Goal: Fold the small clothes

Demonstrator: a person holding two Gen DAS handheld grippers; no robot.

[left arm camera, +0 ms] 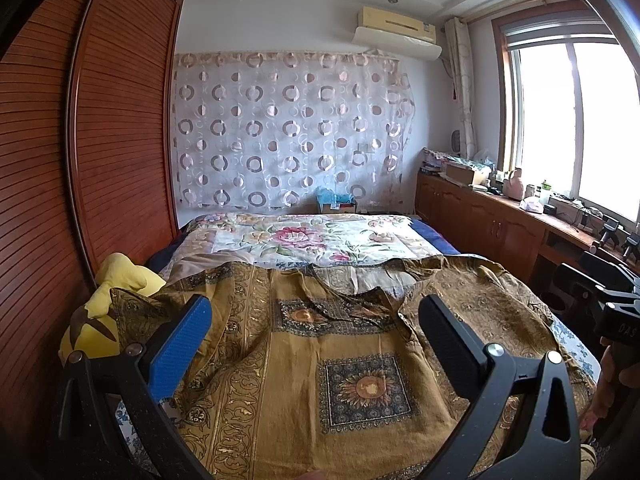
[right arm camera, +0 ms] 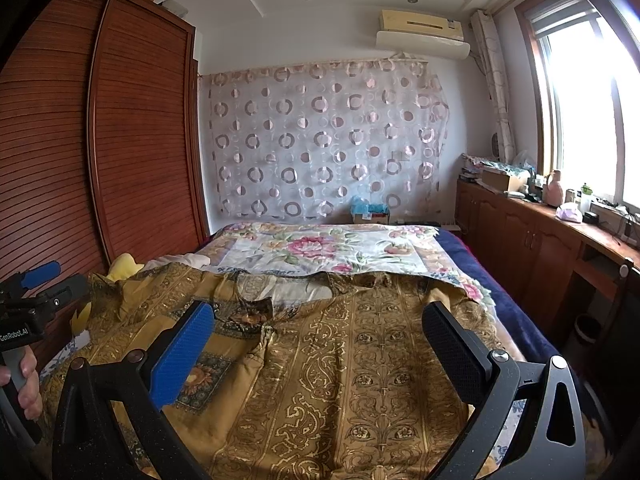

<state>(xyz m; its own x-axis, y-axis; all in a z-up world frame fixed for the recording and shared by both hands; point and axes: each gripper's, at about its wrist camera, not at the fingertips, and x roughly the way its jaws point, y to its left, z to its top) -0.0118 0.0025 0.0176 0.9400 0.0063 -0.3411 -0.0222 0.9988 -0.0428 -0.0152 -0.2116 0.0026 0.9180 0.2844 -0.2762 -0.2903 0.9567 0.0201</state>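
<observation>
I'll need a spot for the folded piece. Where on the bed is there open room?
The floral quilt beyond the gold patterned garment lies flat and bare up to the box at the curtain. The near half is covered by the garment; the yellow plush crowds the wardrobe side.

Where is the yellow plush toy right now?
The yellow plush toy lies at the left edge of the bed, beside the brown slatted wardrobe, partly tucked under the golden patterned garment. In the right wrist view only a small yellow bit peeks out.

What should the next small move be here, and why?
Probably lower the left gripper onto the crumpled left sleeve of the brown patterned garment to pinch it: both grippers are open, holding nothing, and the garment lies unfolded on the bed.
</observation>
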